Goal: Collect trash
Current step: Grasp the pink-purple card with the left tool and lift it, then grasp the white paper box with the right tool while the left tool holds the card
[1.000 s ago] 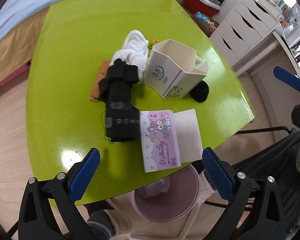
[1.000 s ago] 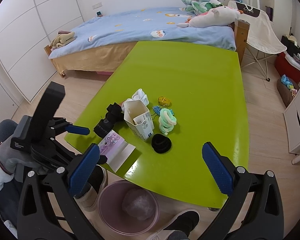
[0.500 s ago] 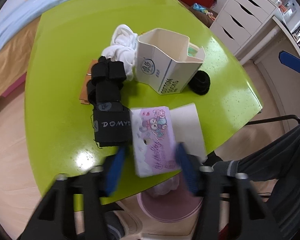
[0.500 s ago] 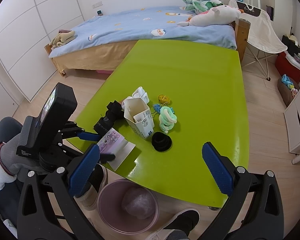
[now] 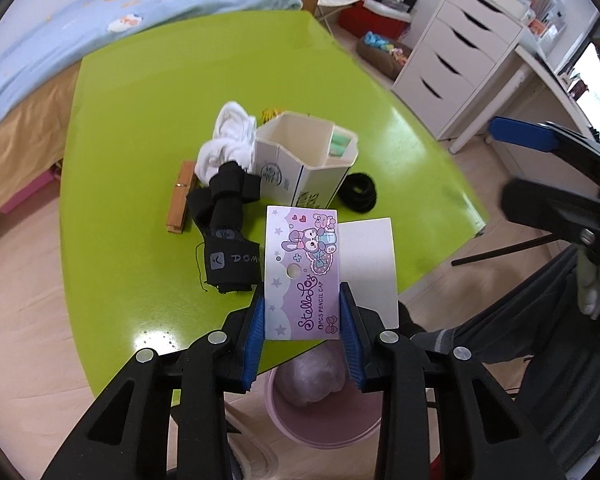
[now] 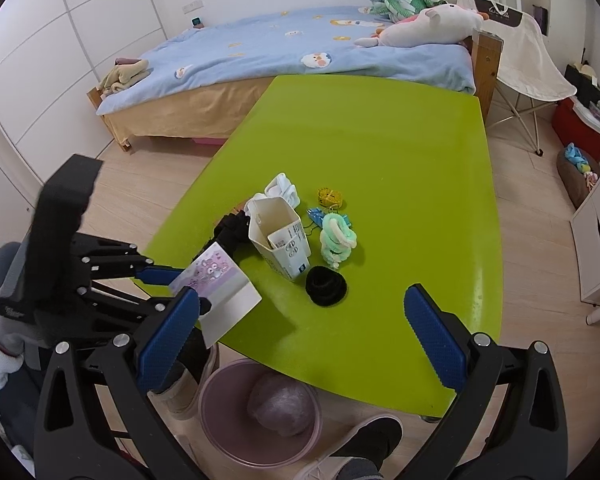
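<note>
While left claw [image 5: 302,326] grips purple card [image 5: 300,272], only right-wrist view shows right claw [image 6: 302,330] released.

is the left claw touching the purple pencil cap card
Touching. The left wrist view shows the left claw with both blue pads pressed against the side edges of the purple pencil cap card, no gap either side.

Upper frame: bed [image 6: 300,52] with blue quilt against white walls; white drawer unit [image 5: 456,56] upper right, possibly beside a window; pale wood floor [image 6: 536,208].
</note>
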`<state>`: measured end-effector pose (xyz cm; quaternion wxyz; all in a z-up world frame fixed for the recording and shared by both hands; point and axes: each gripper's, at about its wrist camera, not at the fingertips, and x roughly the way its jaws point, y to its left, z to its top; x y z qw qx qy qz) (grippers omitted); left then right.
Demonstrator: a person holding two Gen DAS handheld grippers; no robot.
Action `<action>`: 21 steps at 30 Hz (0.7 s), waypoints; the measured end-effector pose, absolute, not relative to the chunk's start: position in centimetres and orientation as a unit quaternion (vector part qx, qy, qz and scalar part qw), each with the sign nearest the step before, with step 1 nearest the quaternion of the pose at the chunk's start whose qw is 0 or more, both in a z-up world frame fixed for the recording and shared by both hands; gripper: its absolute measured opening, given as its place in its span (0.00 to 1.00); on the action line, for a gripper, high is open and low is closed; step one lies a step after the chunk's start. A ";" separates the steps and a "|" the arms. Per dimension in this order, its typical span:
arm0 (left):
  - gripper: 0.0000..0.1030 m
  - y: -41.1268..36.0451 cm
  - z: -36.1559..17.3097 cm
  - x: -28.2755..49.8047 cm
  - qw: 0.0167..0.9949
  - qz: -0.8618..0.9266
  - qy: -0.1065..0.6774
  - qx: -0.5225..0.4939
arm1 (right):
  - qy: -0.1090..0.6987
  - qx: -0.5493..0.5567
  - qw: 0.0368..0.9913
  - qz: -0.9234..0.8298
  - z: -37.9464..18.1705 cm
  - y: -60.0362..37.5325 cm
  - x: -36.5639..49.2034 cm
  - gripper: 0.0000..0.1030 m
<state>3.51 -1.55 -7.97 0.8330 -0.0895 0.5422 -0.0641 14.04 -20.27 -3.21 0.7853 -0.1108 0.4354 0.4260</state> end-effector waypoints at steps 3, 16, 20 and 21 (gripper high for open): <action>0.33 -1.6 -7.3 3.1 0.839 -0.069 0.532 -0.095 | 0.436 -0.119 0.782 0.428 -2.7 -19.4 14.4 0.97; 0.33 -0.6 -6.4 1.1 0.850 -0.062 0.511 -0.114 | 0.463 -0.232 0.732 0.443 -4.8 -10.6 17.1 0.97; 0.33 -0.2 -6.3 0.5 0.850 -0.060 0.510 -0.119 | 0.472 -0.275 0.709 0.446 -5.9 -8.5 17.1 0.97; 0.33 -0.1 -6.3 0.5 0.850 -0.059 0.509 -0.120 | 0.474 -0.282 0.704 0.447 -6.2 -8.0 17.1 0.97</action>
